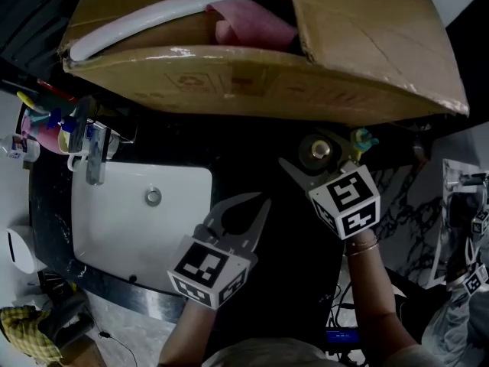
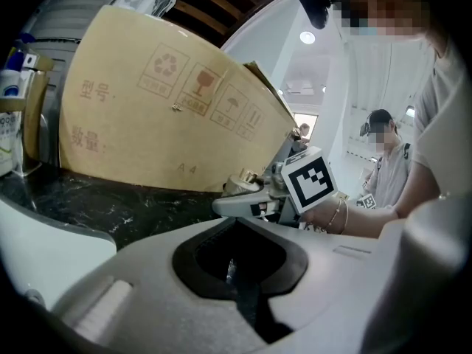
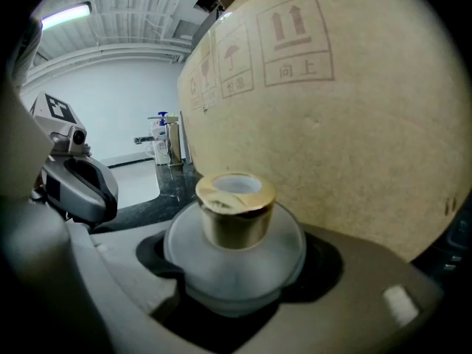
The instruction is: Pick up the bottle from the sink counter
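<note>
Box point(image 1: 367, 44): at the back of the counter point(image 1: 244, 170), across most of its width.
Sink point(image 1: 130, 228): set in the counter's left part, in front of the box.
Faucet point(image 1: 95, 155): at the sink's back left corner.
Bottle point(image 1: 318, 151): right of the sink, just before the box, between the right gripper's point(image 1: 323, 149) fingers.
Left gripper point(image 1: 262, 199): over the counter, between sink and bottle.
</note>
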### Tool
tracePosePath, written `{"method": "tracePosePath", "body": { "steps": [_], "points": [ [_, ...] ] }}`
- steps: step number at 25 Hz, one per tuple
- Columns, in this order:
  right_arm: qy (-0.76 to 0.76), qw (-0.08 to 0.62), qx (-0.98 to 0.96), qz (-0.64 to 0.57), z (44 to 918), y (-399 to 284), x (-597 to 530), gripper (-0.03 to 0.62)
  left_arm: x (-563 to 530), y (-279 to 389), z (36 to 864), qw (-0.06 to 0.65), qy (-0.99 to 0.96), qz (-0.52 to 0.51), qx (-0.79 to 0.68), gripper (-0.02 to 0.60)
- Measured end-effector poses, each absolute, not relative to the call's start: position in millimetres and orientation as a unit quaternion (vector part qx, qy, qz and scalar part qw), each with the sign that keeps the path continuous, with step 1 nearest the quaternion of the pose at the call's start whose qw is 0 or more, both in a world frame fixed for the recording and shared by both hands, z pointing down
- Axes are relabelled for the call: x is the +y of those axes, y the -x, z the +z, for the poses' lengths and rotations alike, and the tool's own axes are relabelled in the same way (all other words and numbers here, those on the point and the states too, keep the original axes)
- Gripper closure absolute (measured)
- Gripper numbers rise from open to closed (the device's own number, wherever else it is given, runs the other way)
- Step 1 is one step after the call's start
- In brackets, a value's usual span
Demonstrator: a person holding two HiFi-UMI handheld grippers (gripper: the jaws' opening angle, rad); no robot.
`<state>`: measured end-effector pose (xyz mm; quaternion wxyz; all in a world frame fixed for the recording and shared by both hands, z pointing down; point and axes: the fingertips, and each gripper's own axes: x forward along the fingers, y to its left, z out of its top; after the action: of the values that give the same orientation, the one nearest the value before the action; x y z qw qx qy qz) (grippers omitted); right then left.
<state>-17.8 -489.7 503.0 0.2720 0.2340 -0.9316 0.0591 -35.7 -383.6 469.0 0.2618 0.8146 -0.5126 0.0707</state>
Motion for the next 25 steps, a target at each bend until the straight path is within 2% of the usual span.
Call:
{"method": "tracePosePath", "body": {
  "steps": [13, 25],
  "points": [
    [-0.211, 0.231, -0.946, 0.078, 464, 21, -441, 0.255, -364, 42, 452, 0.243, -0.833, 0.078, -0.491, 0.575],
    [-0.262, 0.189, -0.942, 0.089, 404, 23, -357, 0.255, -310, 58, 417, 0.205, -0.866, 0.074, -0.449, 0.575]
  ]
}}
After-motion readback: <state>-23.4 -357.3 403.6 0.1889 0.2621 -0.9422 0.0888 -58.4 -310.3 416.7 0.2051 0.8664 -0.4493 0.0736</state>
